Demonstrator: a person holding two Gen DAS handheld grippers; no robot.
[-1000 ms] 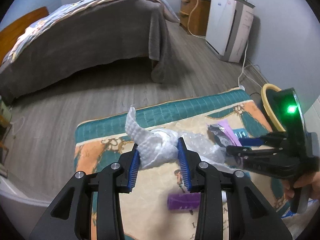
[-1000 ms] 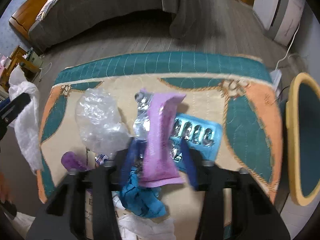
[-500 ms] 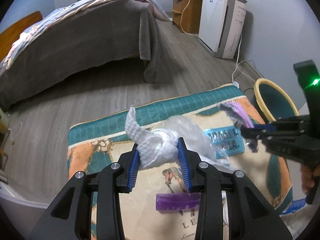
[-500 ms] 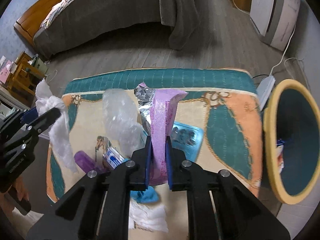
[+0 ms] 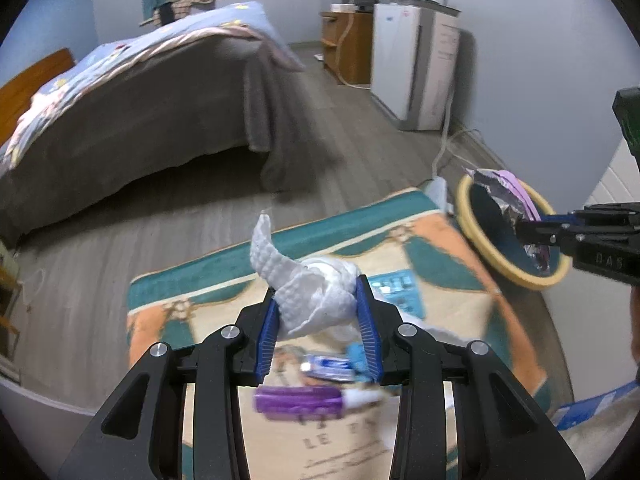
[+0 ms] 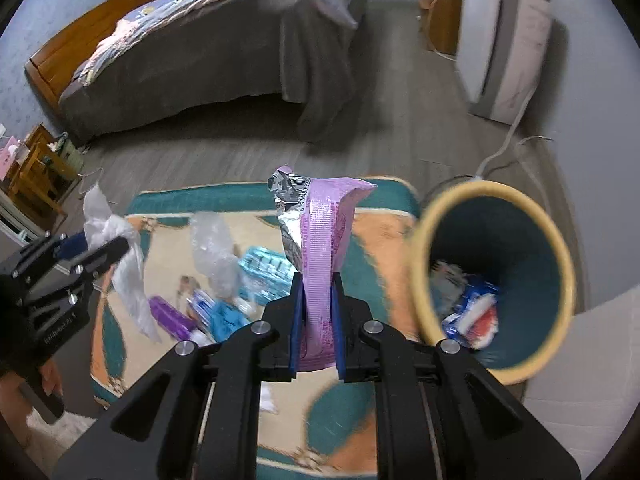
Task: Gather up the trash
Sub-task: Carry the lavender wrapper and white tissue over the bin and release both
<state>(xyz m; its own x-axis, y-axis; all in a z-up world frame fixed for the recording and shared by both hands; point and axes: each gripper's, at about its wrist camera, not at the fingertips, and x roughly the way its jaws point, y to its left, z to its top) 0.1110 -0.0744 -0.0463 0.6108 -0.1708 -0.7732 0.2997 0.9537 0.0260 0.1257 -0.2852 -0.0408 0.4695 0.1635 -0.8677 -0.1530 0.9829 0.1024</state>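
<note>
**Above the rug, two light scraps held clear of the floor**

Over the patterned rug [image 6: 352,420], the right gripper [image 6: 316,320] was clamped on a pink foil wrapper [image 6: 320,240], its pads pressing the lower end while the torn silver top stood free above the jaws. The wrapper looked thin, crinkly and nearly weightless; its slick film seemed likely to slide unless pinched flat across a doubled seam, as it was. Just to its right stood the yellow-rimmed bin [image 6: 420,256], with packets already lying inside.

The left gripper [image 5: 318,320] was closed around a crumpled white paper towel [image 5: 316,300], gripped at the bulk of the wad with a twisted tail sticking up. Soft and compressible, it appeared safe to squeeze hard, and the thick middle looked the surest hold.

On the rug lay a blue blister pack [image 6: 266,268], a clear plastic bag [image 6: 212,248], a purple tube [image 5: 300,402] and a blue crumpled scrap [image 6: 228,320], all light, not yet collected.
</note>
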